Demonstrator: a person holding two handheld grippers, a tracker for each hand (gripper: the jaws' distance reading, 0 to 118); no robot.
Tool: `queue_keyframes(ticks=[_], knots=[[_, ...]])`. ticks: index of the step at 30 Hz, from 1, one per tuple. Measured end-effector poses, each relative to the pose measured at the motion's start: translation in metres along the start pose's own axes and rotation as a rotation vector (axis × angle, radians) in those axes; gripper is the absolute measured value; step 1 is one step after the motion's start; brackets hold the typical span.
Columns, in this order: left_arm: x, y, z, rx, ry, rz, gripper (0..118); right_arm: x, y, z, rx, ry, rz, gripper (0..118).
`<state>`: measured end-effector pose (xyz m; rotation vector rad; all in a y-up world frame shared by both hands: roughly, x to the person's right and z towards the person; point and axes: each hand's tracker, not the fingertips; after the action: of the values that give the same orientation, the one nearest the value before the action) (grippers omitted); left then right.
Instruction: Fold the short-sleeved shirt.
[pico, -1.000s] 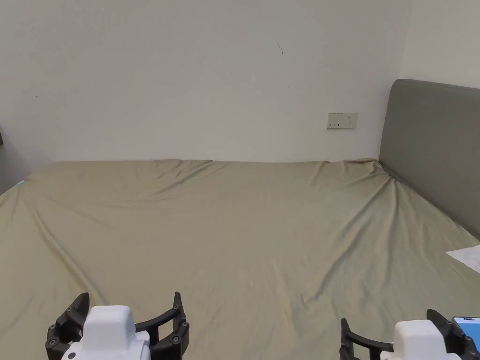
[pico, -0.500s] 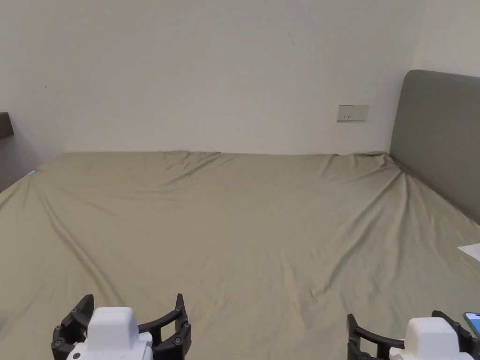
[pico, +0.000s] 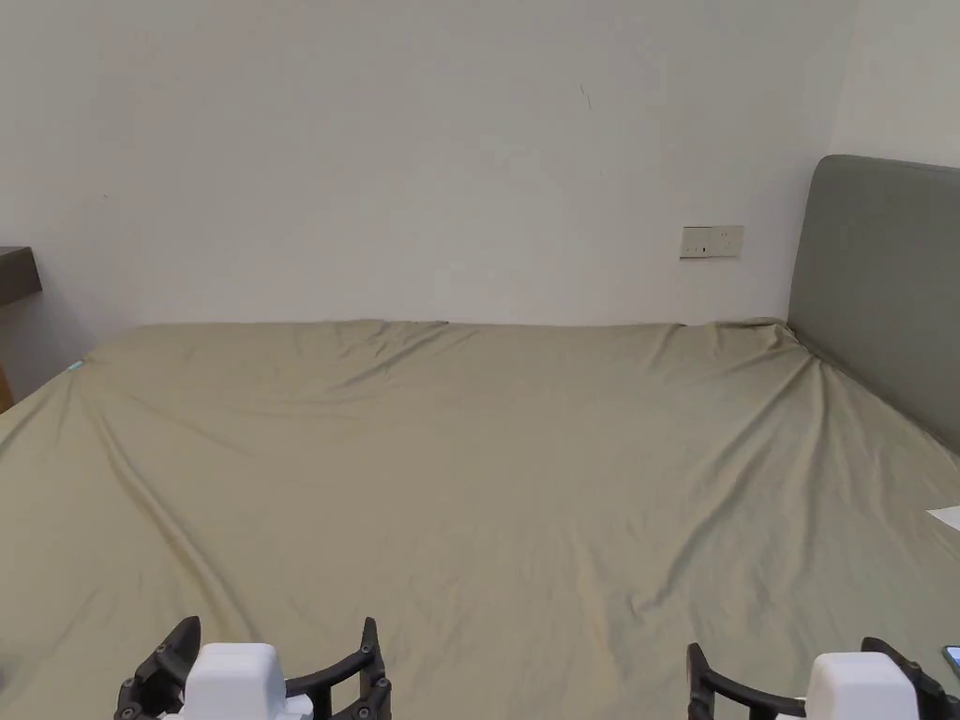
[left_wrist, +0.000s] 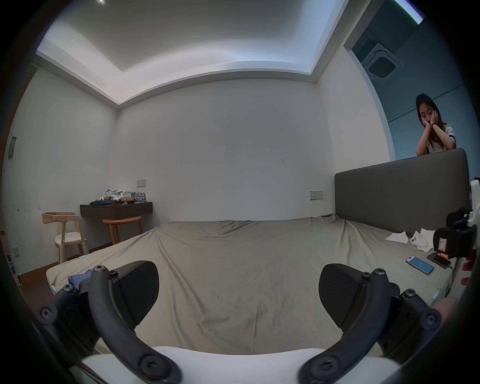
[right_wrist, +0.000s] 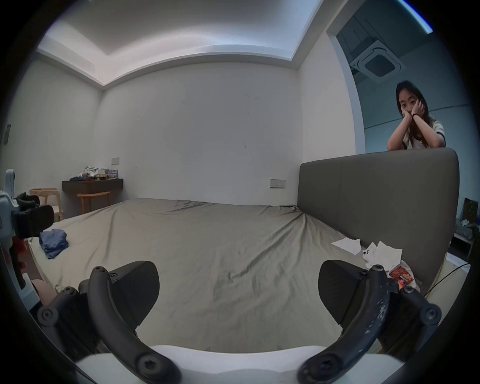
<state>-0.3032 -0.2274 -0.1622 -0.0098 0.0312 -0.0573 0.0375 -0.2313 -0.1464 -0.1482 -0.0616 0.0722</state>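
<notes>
left gripper (left_wrist: 237, 291) jaws apart | right gripper (right_wrist: 237, 291) jaws apart | blue shirt (right_wrist: 53, 243) bunched at bed (pico: 487, 469) edge

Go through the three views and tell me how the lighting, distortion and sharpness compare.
Head view: straight lines, even soft light, the bed sheet sharp with gentle fold shadows. Left gripper view: strong fisheye with a black rim, the ceiling cove bright, the left gripper dim with open jaws. Right gripper view: same fisheye bend and dark vignette, the right gripper shadowed, the headboard curved.
</notes>
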Motion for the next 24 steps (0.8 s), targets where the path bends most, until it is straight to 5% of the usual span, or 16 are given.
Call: queue_keyframes(ticks=[24], knots=[[0.011, 0.001, -0.002, -0.009, 0.002, -0.008, 118, -0.024, 0.003, -0.009, -0.02, 0.032, 0.02, 118]])
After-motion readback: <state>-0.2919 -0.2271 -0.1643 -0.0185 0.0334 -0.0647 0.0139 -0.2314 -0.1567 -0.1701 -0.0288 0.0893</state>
